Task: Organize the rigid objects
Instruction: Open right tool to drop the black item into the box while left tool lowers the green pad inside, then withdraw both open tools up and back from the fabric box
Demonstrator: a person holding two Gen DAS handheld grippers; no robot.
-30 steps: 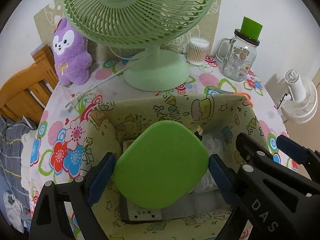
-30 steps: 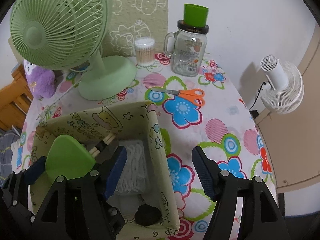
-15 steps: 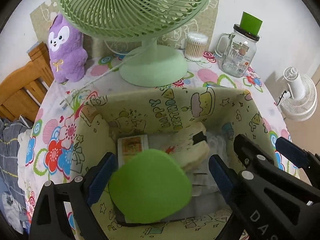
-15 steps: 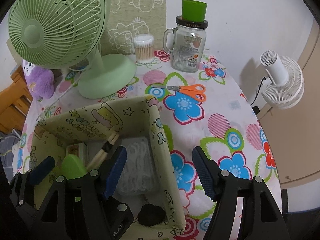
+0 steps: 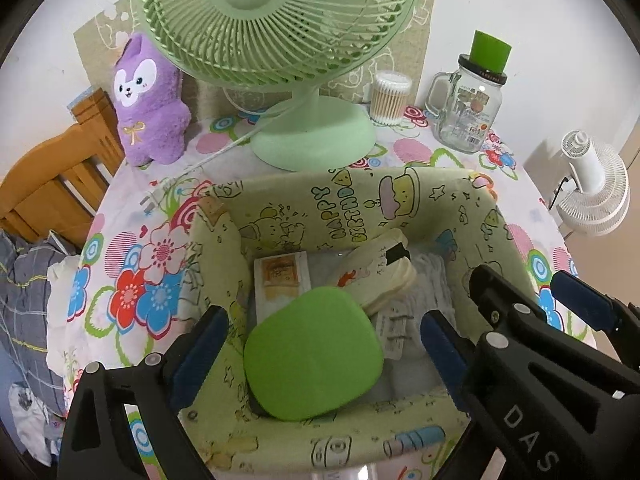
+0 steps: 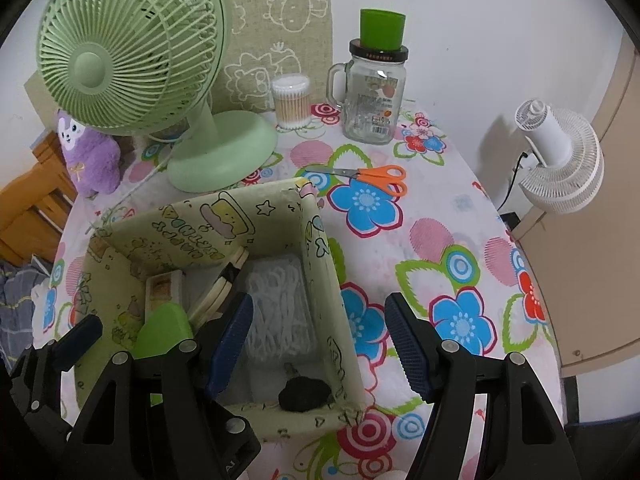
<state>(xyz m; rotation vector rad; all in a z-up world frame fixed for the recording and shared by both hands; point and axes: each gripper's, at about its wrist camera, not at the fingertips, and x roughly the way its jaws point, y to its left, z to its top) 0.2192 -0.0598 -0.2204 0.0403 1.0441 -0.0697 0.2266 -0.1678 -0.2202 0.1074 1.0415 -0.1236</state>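
Released a second ago from between the blue pads, the flat rounded green plastic piece (image 5: 313,354) is now seen lying inside the pale green cartoon-printed storage box (image 5: 400,196), tilted against a cream folded item (image 5: 376,276) and overlapping a small printed card pack (image 5: 281,280). Left of the box, a purple plush toy (image 5: 150,100) is propped near a wooden chair (image 5: 48,184), and a mint-green desk fan (image 5: 280,24) is stood behind the box on the flowered tablecloth (image 5: 132,280). The left gripper (image 5: 322,344) is held wide open over the box, with nothing clasped between its fingers. The right gripper (image 6: 318,344) is likewise spread wide and empty, straddling the box's right wall, with white cord (image 6: 280,312) and a small black object (image 6: 304,396) visible below it. Further right, orange-handled scissors (image 6: 368,178) are laid on the cloth, with a glass handled jar (image 6: 374,96) topped by a green cup behind them and a cotton swab tub (image 6: 292,100) beside it.
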